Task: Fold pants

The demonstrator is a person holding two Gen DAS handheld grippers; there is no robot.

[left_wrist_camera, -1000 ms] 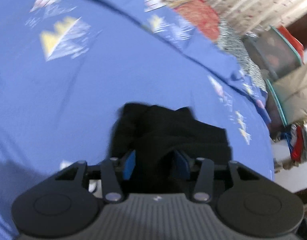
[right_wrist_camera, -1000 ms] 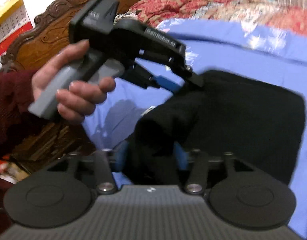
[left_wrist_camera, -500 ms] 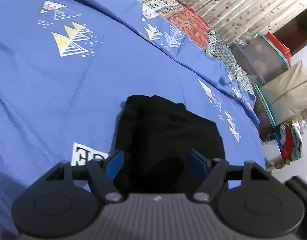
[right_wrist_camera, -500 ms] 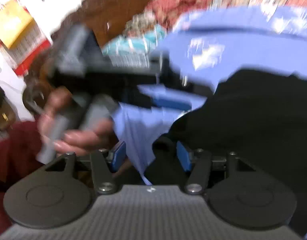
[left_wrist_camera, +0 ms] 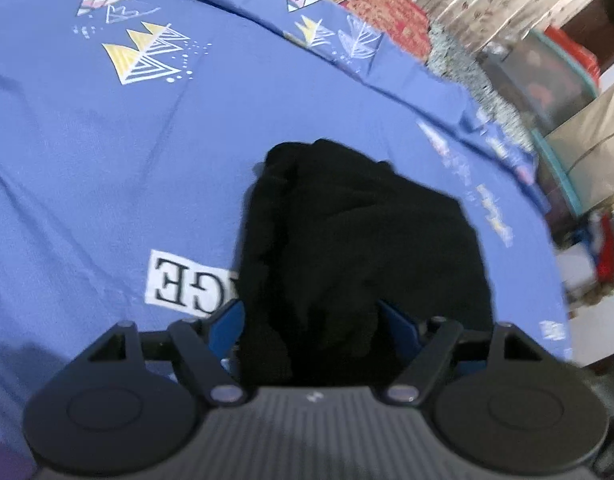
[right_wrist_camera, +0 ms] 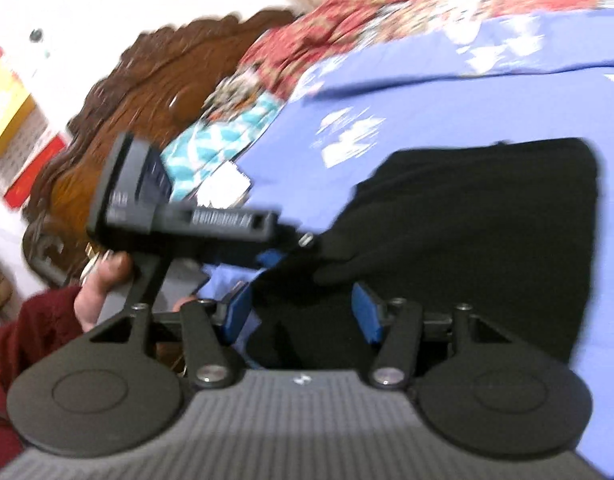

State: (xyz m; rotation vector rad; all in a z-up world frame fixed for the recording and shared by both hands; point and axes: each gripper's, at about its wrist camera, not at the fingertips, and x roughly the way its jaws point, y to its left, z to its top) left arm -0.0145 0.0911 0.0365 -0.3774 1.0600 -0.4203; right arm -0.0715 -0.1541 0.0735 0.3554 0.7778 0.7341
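The black pants (left_wrist_camera: 359, 248) lie folded into a compact bundle on the blue bedsheet (left_wrist_camera: 107, 168). My left gripper (left_wrist_camera: 313, 320) is open, its blue pads spread on either side of the bundle's near edge. In the right wrist view the pants (right_wrist_camera: 487, 240) fill the right half. My right gripper (right_wrist_camera: 303, 312) is open with the near edge of the cloth between its pads. The left gripper (right_wrist_camera: 283, 252), held in a hand, reaches in from the left and touches the bundle's left edge.
A carved wooden headboard (right_wrist_camera: 147, 96) and patterned quilts (right_wrist_camera: 347, 28) lie beyond the sheet. Storage boxes and bags (left_wrist_camera: 567, 92) stand past the bed's far right edge. A white printed label (left_wrist_camera: 187, 280) on the sheet lies left of the pants.
Both grippers have opened and let go of the pants. The bundle now rests on the sheet. The right gripper's view has swung, and the left gripper has dropped lower in it.
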